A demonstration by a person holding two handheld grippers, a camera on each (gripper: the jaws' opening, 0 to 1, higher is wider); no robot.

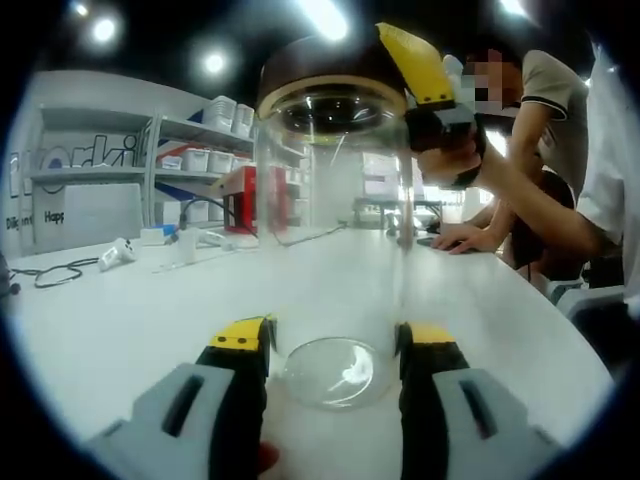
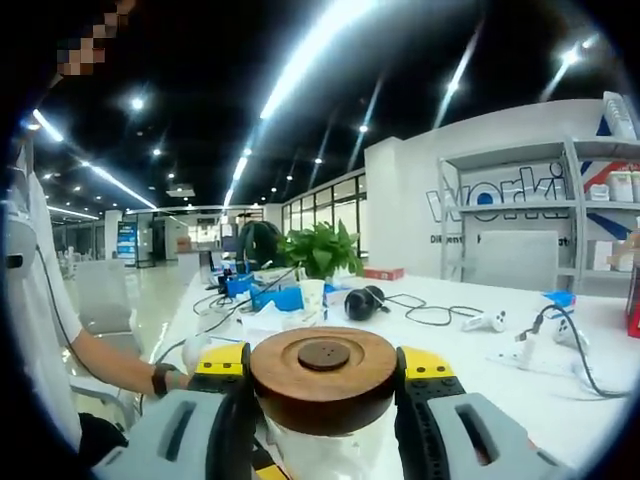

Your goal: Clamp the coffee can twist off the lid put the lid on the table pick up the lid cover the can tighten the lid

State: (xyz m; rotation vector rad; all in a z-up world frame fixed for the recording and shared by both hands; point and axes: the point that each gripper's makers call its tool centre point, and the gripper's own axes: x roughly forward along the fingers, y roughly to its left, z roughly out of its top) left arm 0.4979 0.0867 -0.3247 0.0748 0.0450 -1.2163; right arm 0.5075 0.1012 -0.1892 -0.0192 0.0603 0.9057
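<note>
Glass of the coffee can (image 1: 335, 200) is clear and looks empty, standing upright on the white tabletop (image 1: 130, 310) with its base between the left gripper (image 1: 335, 345) jaws. Those jaws sit against the lower wall on either side, so the can reads as clamped near its bottom. On top rests the wooden lid (image 2: 323, 378), a round brown disc with a small knob at its centre, and the right gripper (image 2: 322, 372) has its yellow-tipped jaws pressed to the lid's rim from both sides; from the left gripper view that same gripper reaches in at the upper right of the can's mouth, held by a person's hand.

Judging from this, the clamping step is done and the lid is gripped while seated on the can. Whether this is the twisting-off or the final tightening cannot be told from how things lie, since the lid on the mouth looks the same either way. If it is the opening, then setting the lid down, picking it up again, covering and tightening are all left.

Around the can the tabletop carries cables, a potted plant (image 2: 318, 250), a paper cup (image 2: 312, 297) and a black headset (image 2: 362, 301) well apart from it, with shelving (image 1: 195, 150) holding boxes behind, and a seated person (image 1: 545, 150) beside the table
</note>
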